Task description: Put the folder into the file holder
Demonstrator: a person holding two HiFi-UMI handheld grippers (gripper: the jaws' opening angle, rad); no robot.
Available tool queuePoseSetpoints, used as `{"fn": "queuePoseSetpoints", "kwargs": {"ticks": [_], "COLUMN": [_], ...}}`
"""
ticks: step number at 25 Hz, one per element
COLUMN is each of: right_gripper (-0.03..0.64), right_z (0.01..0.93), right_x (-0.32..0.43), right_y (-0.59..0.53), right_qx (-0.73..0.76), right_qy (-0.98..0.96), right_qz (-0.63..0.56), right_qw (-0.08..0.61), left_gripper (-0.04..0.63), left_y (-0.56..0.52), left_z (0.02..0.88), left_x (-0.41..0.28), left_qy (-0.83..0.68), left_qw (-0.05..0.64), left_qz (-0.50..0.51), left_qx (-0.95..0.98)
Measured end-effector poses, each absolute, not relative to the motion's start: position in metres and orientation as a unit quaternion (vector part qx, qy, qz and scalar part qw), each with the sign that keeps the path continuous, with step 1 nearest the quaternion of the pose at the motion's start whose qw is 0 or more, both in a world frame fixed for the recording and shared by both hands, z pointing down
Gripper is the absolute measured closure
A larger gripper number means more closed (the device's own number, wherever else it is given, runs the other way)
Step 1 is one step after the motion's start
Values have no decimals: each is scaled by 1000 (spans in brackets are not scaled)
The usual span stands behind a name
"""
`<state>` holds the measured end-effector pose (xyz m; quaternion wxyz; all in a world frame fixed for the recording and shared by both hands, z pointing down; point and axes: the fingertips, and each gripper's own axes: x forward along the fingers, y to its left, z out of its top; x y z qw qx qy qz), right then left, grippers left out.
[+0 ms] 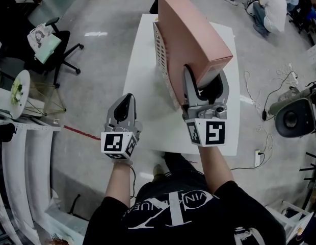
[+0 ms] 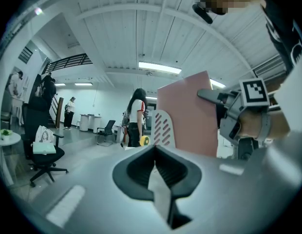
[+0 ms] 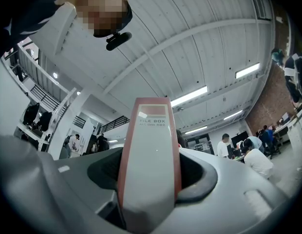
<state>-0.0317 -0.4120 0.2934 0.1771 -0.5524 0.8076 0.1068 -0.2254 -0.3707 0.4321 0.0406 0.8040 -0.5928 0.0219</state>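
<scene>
Pink card-covered box folder (image 1: pixel 191 34) is clamped at its near lower end by the right gripper (image 1: pixel 205 80), whose jaws stand wide with the pads pressed on the folder's two broad faces; in the right gripper view the folder's grey-labelled spine (image 3: pixel 148 145) fills the gap between the jaws of that gripper (image 3: pixel 148 179) and rises straight ahead. The folder hangs tilted above the white rectangular table (image 1: pixel 142 86), its far end raised and pointing away from the person; the white perforated upright file holder (image 1: pixel 162 52) stands on the table just at the folder's left side, partly covered by it from above, and whether the two touch I cannot tell; the folder is not inside the holder. The left gripper (image 1: pixel 127 100) is level, near the table's near-left edge, well apart from the folder; its jaws are closed together with nothing between them; its own view shows the folder (image 2: pixel 187 113) and holder (image 2: pixel 163 128) side by side.
</scene>
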Motion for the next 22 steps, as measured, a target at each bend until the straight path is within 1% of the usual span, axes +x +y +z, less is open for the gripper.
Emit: {"fn": "queuePoseSetpoints", "kwargs": {"ticks": [4, 16, 22], "right_gripper": [316, 316, 315], "right_z": [302, 355, 384], "right_x": [-34, -40, -40], "right_y": [-412, -415, -418], "right_qx": [-552, -550, -546], "right_qy": [813, 834, 838], "right_qz": [95, 46, -3], "right_qw": [159, 27, -10], "left_gripper": [595, 595, 595], "left_y": [-370, -364, -359], "left_z": [432, 430, 430], "left_x": [-224, -222, -218], "left_qy": [-590, -589, -584], "left_qw": [41, 34, 34], "left_qz": [23, 18, 18], "left_qx": [806, 807, 811]}}
